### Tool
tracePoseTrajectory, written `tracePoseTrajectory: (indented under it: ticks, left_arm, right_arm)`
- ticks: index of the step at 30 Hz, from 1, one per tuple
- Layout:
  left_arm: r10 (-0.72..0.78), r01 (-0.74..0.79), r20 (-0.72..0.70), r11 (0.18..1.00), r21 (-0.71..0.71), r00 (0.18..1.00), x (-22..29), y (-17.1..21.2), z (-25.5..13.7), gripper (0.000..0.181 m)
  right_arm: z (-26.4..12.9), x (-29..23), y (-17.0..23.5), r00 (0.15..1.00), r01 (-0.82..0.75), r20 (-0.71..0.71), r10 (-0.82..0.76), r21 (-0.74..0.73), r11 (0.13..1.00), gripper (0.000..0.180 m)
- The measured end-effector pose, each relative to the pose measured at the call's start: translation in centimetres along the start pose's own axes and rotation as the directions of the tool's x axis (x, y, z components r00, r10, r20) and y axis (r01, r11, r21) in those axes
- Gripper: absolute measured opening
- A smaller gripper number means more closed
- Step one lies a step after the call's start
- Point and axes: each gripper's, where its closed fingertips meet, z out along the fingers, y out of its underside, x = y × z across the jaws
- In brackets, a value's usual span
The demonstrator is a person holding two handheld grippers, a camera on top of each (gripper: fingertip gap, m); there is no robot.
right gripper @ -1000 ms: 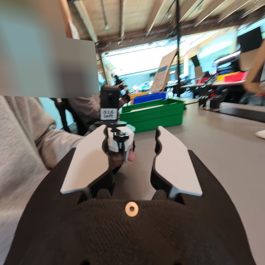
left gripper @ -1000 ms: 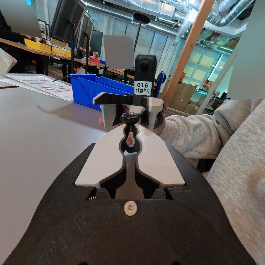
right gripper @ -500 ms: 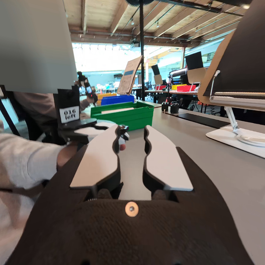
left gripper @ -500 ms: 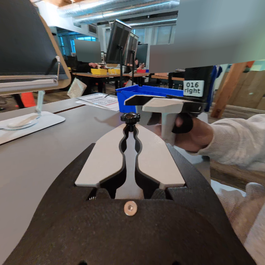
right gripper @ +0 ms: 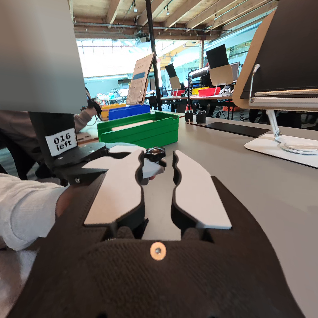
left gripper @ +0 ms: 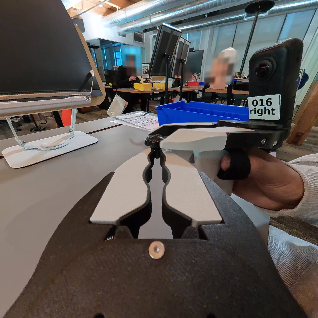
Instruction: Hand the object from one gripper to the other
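Note:
A small black star-knob screw (left gripper: 153, 139) stands upright with its stem pinched between the tips of my left gripper (left gripper: 156, 154), which is shut on it above the grey table (left gripper: 51, 180). My right gripper (left gripper: 159, 137) comes in from the right, level, with its fingertips at the knob's head. In the right wrist view the knob (right gripper: 155, 152) sits between the open tips of my right gripper (right gripper: 157, 155), closer to the left finger (right gripper: 120, 185). The left gripper (right gripper: 154, 166) reaches in from the left there.
A blue bin (left gripper: 197, 113) and papers (left gripper: 137, 120) lie beyond the grippers. A green bin (right gripper: 137, 132) stands farther along the table. A white stand (left gripper: 48, 146) holding a dark panel is on the table; it also shows in the right wrist view (right gripper: 284, 146). People sit at far desks. The tips of both grippers are at nearly the same place.
Both grippers have swung round from facing each other to crossing at right angles. The right jaws have narrowed and moved up to the knob. The left stays shut on the screw.

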Motion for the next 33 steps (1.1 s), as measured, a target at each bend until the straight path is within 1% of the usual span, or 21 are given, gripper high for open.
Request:
tracePoseTrajectory:
  ticks: [4,13,15,18,20,22,25,27,29,33]
  left_arm:
    - [-0.008,0.008,-0.004,1.0,-0.003,1.0,0.1,0.1,0.0,0.005]
    - [-0.024,0.025,-0.033,1.0,0.002,0.999,0.4,0.0,0.1,0.006]
    - [-0.038,0.038,-0.038,0.999,0.001,0.999,0.3,0.1,0.2,0.015]
    - [-0.052,0.052,-0.043,0.999,-0.01,0.998,-0.3,0.1,0.2,0.02]
    - [-0.071,0.071,-0.068,0.997,-0.001,0.995,-0.6,-0.2,0.0,0.021]
    - [-0.12,0.123,-0.141,0.992,0.011,0.983,-0.3,-0.5,-0.1,0.02]
    - [-0.222,0.234,-0.259,0.972,0.016,0.94,0.3,-1.0,-0.3,0.021]
    - [-0.268,0.288,-0.314,0.957,0.018,0.911,0.5,-1.2,-0.4,0.022]
    - [-0.29,0.32,-0.361,0.947,0.023,0.886,0.9,-1.6,-0.6,0.022]
    - [-0.293,0.331,-0.437,0.944,0.011,0.85,1.9,-1.9,-0.9,0.024]
  right_arm:
    - [0.1,-0.3,0.4,0.999,0.032,0.014,-0.031,-0.026,0.999,0.023]
    - [-0.1,-0.3,0.1,0.996,0.079,0.042,-0.078,-0.023,0.997,0.023]
    - [-0.4,-0.1,-0.3,0.994,0.094,0.049,-0.093,-0.007,0.996,0.023]
    - [-0.9,-0.1,-0.8,0.989,0.091,0.112,-0.093,0.017,0.996,0.023]
    - [-1.1,-0.3,-0.7,0.981,0.068,0.184,-0.068,0.01,0.998,0.023]
    - [-1.3,-0.4,-0.5,0.968,0.022,0.252,-0.021,-0.001,1.0,0.023]
    - [-1.6,-0.4,-0.6,0.943,-0.084,0.321,0.084,-0.014,0.996,0.022]
    - [-1.8,-0.6,-0.7,0.921,-0.143,0.363,0.141,-0.022,0.99,0.023]
    - [-1.9,-0.9,-0.7,0.896,-0.179,0.406,0.178,-0.037,0.983,0.023]
    - [-2.2,-1.0,-0.9,0.857,-0.246,0.455,0.243,-0.053,0.968,0.023]
